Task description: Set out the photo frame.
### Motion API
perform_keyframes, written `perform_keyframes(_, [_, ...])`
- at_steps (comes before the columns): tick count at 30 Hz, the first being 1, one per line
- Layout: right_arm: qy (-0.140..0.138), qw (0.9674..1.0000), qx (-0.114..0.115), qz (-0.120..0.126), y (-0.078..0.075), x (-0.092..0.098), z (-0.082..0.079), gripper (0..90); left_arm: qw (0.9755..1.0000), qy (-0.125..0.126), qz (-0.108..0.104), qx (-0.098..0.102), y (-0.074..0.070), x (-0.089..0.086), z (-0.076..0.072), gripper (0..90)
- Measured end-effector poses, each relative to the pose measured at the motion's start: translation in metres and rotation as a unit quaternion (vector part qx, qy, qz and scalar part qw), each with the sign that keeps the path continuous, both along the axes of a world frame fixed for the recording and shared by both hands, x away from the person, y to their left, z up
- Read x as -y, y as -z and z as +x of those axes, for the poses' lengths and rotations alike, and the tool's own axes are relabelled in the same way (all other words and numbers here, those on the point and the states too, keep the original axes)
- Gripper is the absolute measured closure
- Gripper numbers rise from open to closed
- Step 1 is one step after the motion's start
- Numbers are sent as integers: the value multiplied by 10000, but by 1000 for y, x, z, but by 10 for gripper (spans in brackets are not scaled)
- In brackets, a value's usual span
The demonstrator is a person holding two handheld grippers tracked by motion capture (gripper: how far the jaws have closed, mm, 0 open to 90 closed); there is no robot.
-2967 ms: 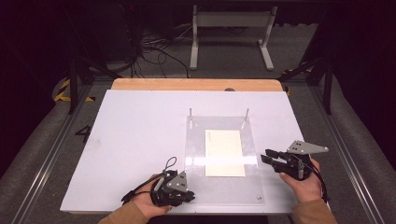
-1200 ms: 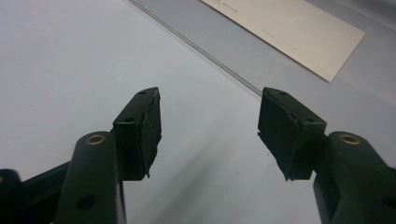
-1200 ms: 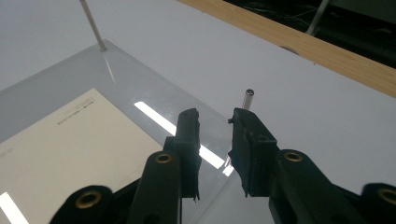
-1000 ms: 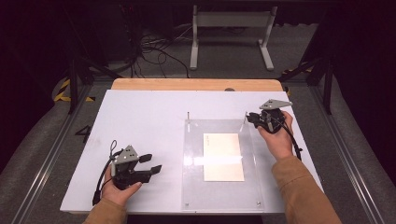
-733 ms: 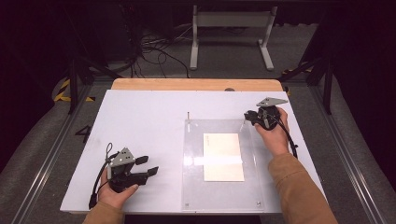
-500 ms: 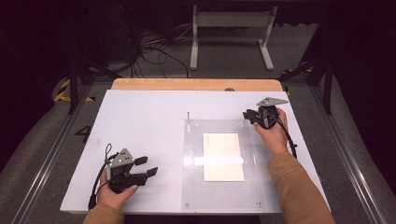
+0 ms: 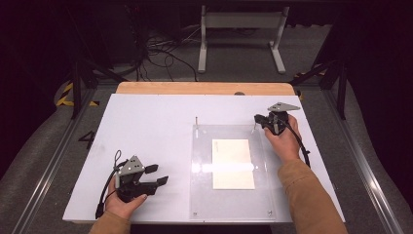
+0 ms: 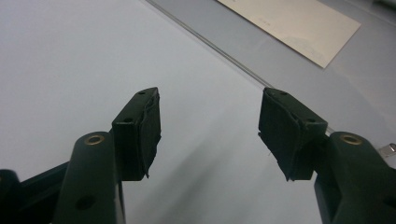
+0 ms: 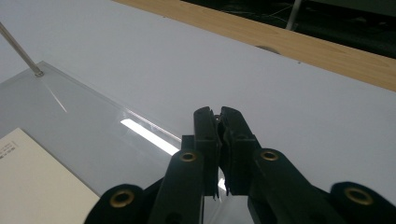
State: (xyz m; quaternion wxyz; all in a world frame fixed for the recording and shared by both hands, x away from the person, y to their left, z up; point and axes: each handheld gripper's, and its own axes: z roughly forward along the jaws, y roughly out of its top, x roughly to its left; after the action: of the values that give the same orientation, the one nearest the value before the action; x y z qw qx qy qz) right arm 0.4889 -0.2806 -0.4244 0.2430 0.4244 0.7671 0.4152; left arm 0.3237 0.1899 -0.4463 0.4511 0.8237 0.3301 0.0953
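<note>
My right gripper point(image 7: 256, 118) has just closed, clamped on the thin metal pin point(image 7: 253, 127) at the far right corner of the clear acrylic sheet point(image 7: 202, 161). My left gripper point(image 7: 157, 174) sits half open, empty, left of that sheet. Cream paper card point(image 7: 233, 163) lies under the sheet's middle.

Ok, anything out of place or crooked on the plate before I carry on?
Nothing stands out. The card lies flat and square under the clear plate, and both far pins stand upright. The right gripper is closed at the far right pin; the left gripper rests open on the white board.
</note>
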Motion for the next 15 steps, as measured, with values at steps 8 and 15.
perform_keyframes(8, [-11,9996,22,294,6,5,7,857,9999,128,-37,-8,-2,7,-1,393])
perform_keyframes(15, [-96,9983,-108,564,8,10,16,857,9996,249,96,133,-2,18,-2,382])
